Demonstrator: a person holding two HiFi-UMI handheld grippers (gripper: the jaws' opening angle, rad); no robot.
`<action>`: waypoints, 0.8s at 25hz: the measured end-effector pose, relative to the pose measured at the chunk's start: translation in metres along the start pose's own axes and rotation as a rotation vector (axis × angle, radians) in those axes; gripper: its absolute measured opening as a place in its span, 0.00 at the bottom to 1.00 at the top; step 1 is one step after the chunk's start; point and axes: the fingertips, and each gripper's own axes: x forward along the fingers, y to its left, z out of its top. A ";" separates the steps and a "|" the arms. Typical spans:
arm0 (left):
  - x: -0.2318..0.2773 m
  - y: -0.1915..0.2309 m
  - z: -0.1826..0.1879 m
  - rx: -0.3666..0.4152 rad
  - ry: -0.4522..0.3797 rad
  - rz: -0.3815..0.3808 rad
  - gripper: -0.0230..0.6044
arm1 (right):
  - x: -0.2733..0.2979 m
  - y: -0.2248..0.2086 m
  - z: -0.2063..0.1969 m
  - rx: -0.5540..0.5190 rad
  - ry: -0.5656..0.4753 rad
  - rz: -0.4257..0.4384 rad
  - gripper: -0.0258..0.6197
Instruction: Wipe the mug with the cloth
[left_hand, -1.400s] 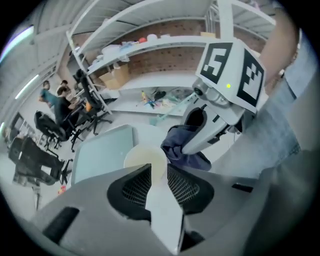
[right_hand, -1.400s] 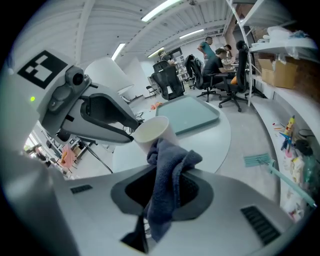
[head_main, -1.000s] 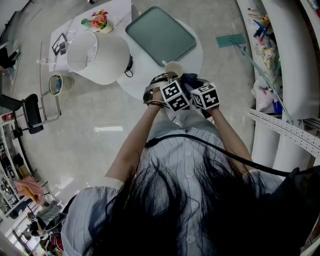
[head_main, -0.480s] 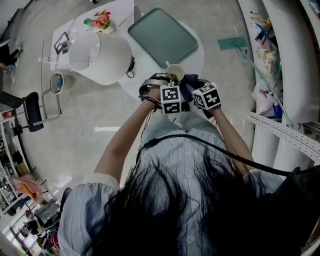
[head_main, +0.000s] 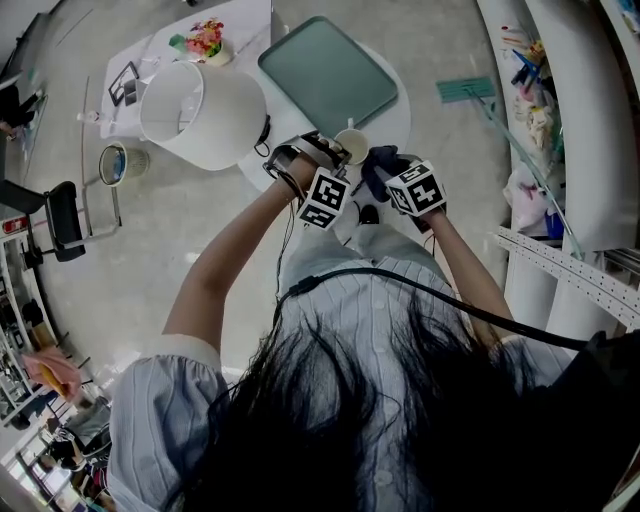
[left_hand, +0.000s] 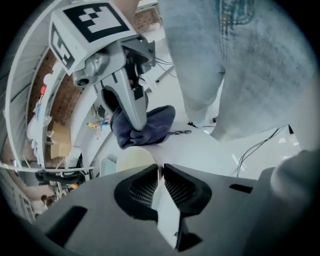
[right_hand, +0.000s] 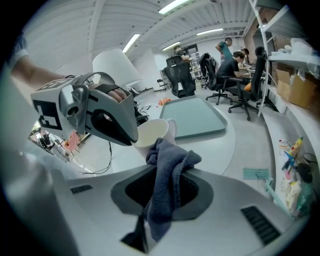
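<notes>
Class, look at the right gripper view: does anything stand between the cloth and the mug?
Nothing visible does. The cloth is right beside the mug; the left tongs grip its rim, off to one side.

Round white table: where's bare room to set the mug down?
Bare strip between the flat green tray and the cream ceramic mug, running to the table's right rim. Crowded near edge: left tongs, mug, right tongs with dark blue cloth.

Round white table (head_main: 388, 125) on glossy pale floor (head_main: 150, 230); office chairs (right_hand: 178, 76); strip lights (right_hand: 172, 6) overhead.
</notes>
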 end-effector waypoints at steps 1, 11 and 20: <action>0.000 0.000 -0.002 0.041 -0.001 0.004 0.12 | 0.000 -0.001 0.001 -0.002 0.001 -0.001 0.17; -0.002 0.007 -0.009 -0.228 -0.040 0.012 0.13 | -0.001 -0.004 0.002 0.003 0.004 -0.003 0.17; -0.028 0.028 0.000 -1.180 -0.199 0.028 0.16 | 0.000 -0.005 0.002 0.045 -0.015 -0.004 0.17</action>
